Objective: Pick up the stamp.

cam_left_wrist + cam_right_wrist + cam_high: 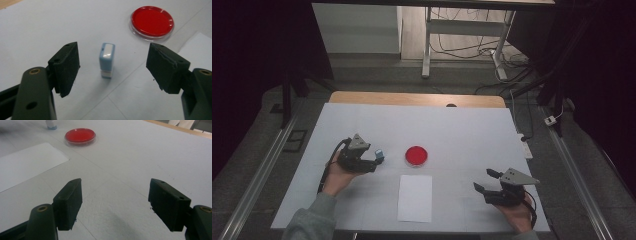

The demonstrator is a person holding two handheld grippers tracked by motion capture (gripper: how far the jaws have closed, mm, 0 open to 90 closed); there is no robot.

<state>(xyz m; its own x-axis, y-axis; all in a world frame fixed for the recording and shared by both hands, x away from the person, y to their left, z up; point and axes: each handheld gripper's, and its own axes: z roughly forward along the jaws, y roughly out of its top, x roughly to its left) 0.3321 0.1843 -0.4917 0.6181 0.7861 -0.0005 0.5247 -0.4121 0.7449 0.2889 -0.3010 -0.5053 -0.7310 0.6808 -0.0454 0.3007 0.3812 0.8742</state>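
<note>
A small light-blue stamp (107, 60) stands upright on the white table cover, and it also appears in the high view as the stamp (380, 154). My left gripper (112, 68) is open, its jaws on either side of the stamp without touching it; from above, the left gripper (376, 161) sits just left of the stamp. A round red ink pad (416, 155) lies to the right of the stamp, the ink pad (152, 21) lying beyond the jaws. A white paper sheet (415, 197) lies in front of the pad. My right gripper (485, 181) is open over bare table at the right.
The white cover (472, 130) spans the table, with a wooden edge (417, 98) at the back. The ink pad (80, 136) and paper sheet (25, 163) lie far ahead-left of the right gripper (113, 200). Table legs and cables stand beyond the far edge.
</note>
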